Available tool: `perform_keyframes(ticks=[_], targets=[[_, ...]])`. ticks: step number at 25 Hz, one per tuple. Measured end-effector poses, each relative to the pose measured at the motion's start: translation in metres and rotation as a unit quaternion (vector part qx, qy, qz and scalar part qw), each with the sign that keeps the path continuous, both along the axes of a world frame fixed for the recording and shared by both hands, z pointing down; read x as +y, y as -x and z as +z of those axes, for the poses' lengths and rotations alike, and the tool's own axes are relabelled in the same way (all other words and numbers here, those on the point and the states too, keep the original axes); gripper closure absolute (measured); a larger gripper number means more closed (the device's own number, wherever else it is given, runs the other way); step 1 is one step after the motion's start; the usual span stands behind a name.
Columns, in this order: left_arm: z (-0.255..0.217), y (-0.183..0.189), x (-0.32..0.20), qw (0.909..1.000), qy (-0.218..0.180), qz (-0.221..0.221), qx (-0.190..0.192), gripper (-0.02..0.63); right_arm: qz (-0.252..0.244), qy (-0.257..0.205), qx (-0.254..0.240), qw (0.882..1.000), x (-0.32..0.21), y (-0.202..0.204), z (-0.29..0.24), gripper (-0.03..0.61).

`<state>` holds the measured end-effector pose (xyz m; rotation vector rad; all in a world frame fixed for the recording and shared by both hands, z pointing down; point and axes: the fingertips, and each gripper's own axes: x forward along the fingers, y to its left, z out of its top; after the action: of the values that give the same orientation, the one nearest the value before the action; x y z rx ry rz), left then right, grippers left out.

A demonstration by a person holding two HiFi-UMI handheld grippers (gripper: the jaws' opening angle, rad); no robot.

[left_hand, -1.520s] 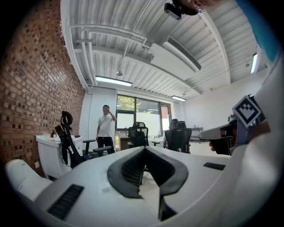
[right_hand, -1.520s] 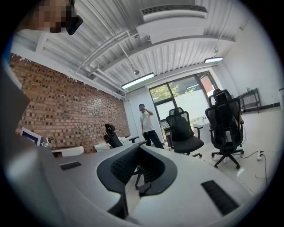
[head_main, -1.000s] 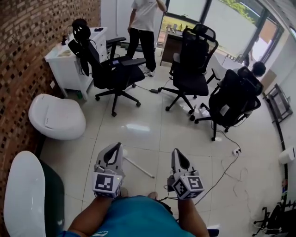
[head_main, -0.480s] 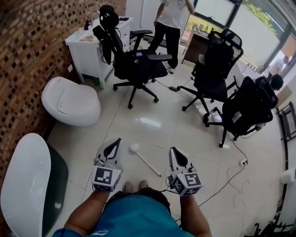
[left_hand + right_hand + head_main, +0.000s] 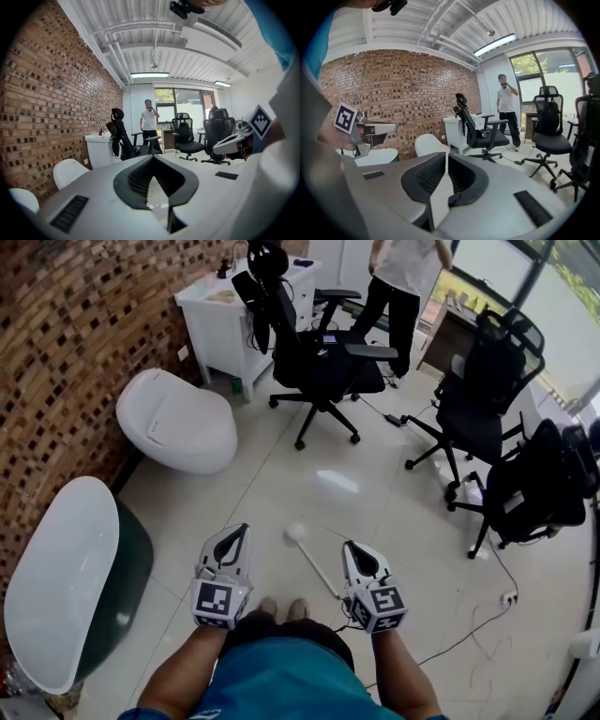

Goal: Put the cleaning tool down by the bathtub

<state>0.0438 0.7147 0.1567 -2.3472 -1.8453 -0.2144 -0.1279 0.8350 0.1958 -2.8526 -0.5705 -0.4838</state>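
Since a second ago the whole head view has swung: the bathtub, then cut off at the lower left corner, now fills much of the left edge. The toilet has slid up and right. The ball head of the cleaning tool, then hidden behind the left gripper, now shows clear.

That tool lies on the glossy pale floor tiles at lower centre, between the grippers. Its head is to the upper left, and its thin white rod slants down right until the right gripper covers its end. It lies right of the bathtub, with bare tile between them.

Left jaws stand apart, floor showing through the gap. Right jaws have just been opening and are a narrow slit apart, with nothing clamped.

A brick wall runs up the left side, and a white cabinet stands at the top. Across the upper right are black office chairs. At the top edge is a standing person, with windows beyond. A cable with a white plug trails at lower right.

For labels, each gripper's cube carries a black-and-white square marker.
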Motion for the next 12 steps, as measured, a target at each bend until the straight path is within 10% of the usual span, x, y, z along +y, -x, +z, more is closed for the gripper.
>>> perform_keyframes(ticks=[12], targets=[[0.052,-0.056,0.003,0.9988,-0.034,0.034,0.005,0.618,0.004,-0.029,-0.080,0.996,-0.001,-0.038,0.090,0.537]])
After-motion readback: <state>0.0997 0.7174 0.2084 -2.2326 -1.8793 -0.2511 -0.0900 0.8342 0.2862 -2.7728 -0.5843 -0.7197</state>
